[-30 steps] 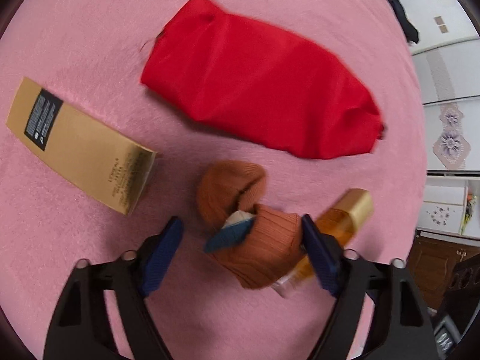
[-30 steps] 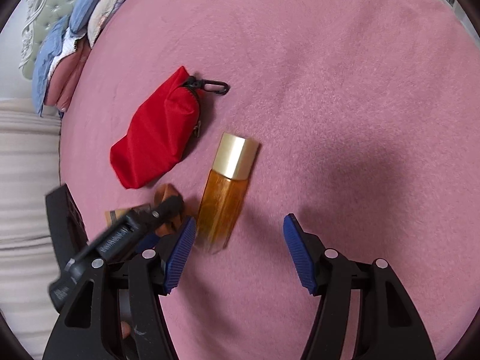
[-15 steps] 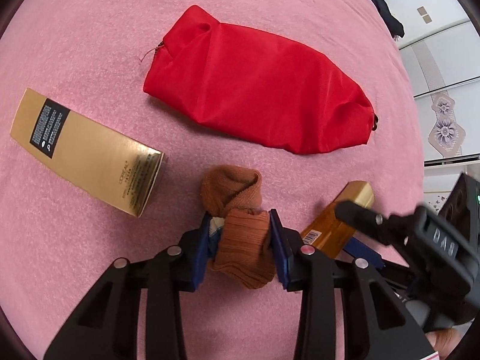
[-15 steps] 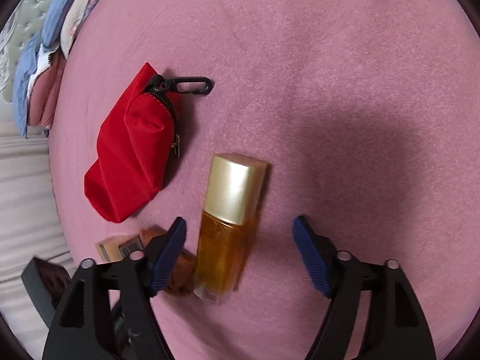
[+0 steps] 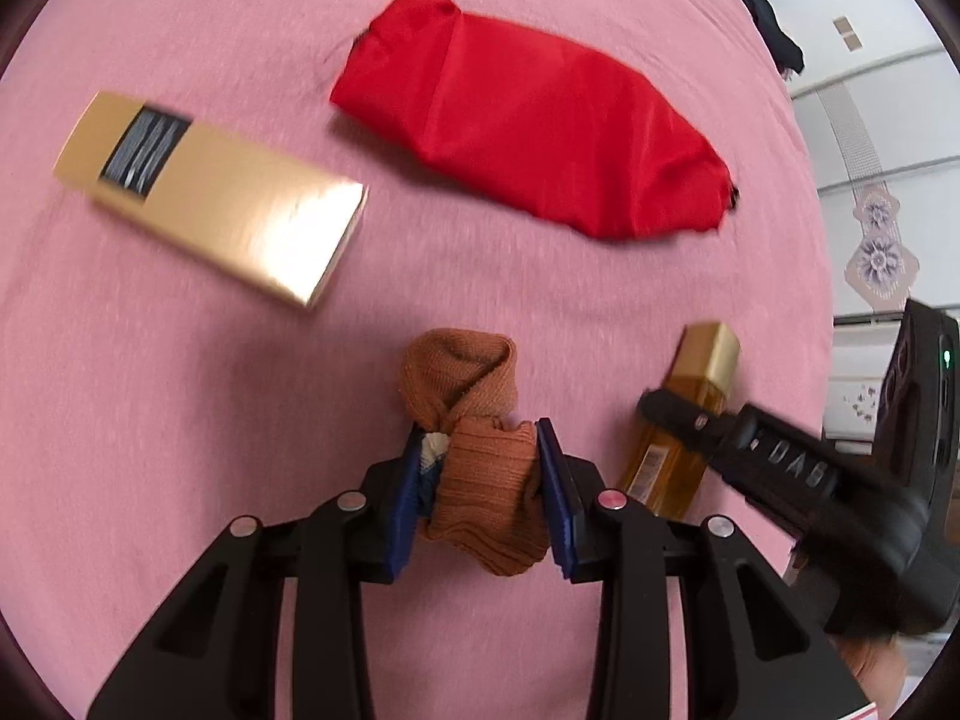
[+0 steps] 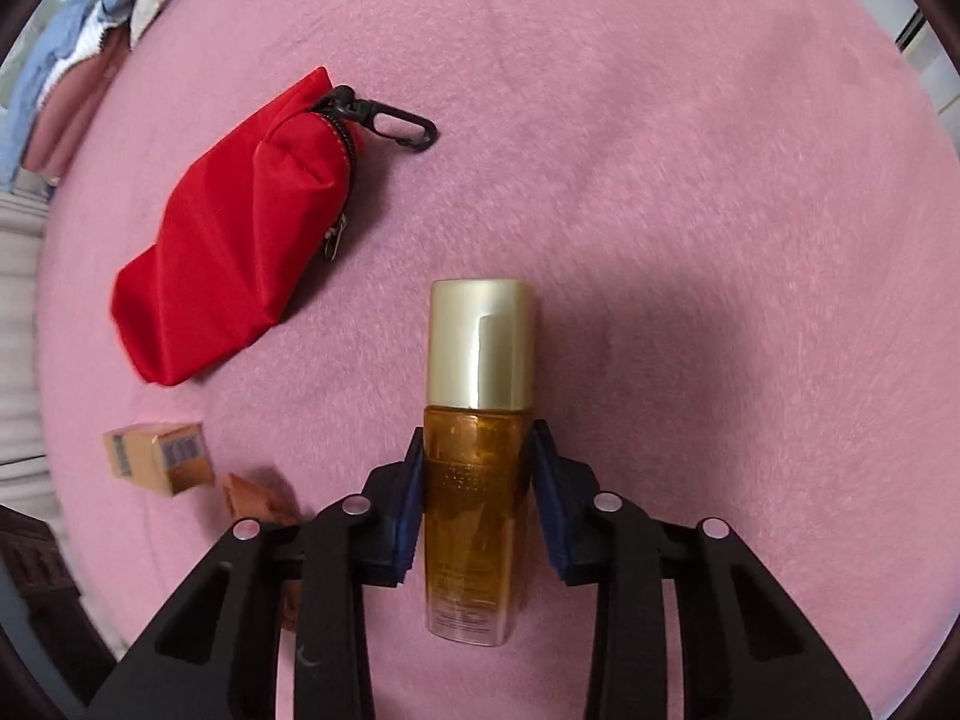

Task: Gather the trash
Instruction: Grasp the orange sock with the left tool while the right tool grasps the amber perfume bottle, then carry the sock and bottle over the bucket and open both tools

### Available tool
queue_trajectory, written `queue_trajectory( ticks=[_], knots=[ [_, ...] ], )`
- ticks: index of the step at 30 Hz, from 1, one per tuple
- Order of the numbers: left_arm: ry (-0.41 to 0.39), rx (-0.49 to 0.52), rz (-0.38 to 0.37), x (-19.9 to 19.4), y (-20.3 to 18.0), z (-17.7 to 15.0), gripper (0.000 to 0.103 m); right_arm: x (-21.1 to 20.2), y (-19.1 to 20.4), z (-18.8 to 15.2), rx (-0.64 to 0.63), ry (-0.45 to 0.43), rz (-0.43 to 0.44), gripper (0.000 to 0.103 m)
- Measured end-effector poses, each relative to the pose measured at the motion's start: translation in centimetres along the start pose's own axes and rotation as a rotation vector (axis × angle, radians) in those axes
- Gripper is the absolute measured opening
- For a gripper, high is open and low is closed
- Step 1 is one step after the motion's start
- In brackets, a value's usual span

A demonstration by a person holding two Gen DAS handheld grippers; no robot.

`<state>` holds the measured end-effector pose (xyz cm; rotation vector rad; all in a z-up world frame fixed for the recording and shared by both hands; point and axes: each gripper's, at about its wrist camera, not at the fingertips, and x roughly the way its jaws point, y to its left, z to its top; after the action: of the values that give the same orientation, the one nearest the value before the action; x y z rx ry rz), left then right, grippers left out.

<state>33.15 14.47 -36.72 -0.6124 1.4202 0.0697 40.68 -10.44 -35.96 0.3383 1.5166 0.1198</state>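
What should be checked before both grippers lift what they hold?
1. Left gripper shut on the sock: ok, pads press both sides.
2. Right gripper shut on the bottle: ok, pads touch both sides of the body.
3. Bottle cap on: ok.
4. Sock free of the bottle: ok, a gap shows between them in the left view.
5. Pouch and box out of the lift path: ok, both lie apart.
6. Trash container within reach: cannot tell, none in view.

Crumpled brown sock [image 5: 480, 468], amber gold-capped bottle [image 6: 477, 450] lying flat
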Motion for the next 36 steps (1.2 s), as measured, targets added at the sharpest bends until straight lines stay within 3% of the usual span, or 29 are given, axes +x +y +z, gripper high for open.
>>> queue_trajectory(
  ticks=[4, 12, 24, 30, 36],
  knots=[
    [0.020, -0.017, -0.027, -0.9, 0.3, -2.0, 0.035, -1.5, -2.4, -1.5, 0.021, 0.028, 0.079, 0.032],
    [0.055, -0.020, -0.062, -3.5, 0.1, -8.0, 0.035, -6.1, -5.1, -7.3, -0.028, 0.037, 0.129, 0.032],
    [0.051, 0.107, -0.106, -8.6, -4.1, -16.1, 0.035, -12.9, -4.1, -14.8, -0.033, -0.033, 0.183, 0.032],
    [0.083, 0.183, -0.136, -9.9, -6.5, -19.7, 0.035, -16.4, -7.4, -17.8, -0.029, -0.089, 0.181, 0.032],
    [0.120, 0.275, -0.158, -9.6, -11.3, -23.2, 0.035, -19.2, -11.8, -19.5, 0.005, -0.135, 0.183, 0.032]
  ],
)
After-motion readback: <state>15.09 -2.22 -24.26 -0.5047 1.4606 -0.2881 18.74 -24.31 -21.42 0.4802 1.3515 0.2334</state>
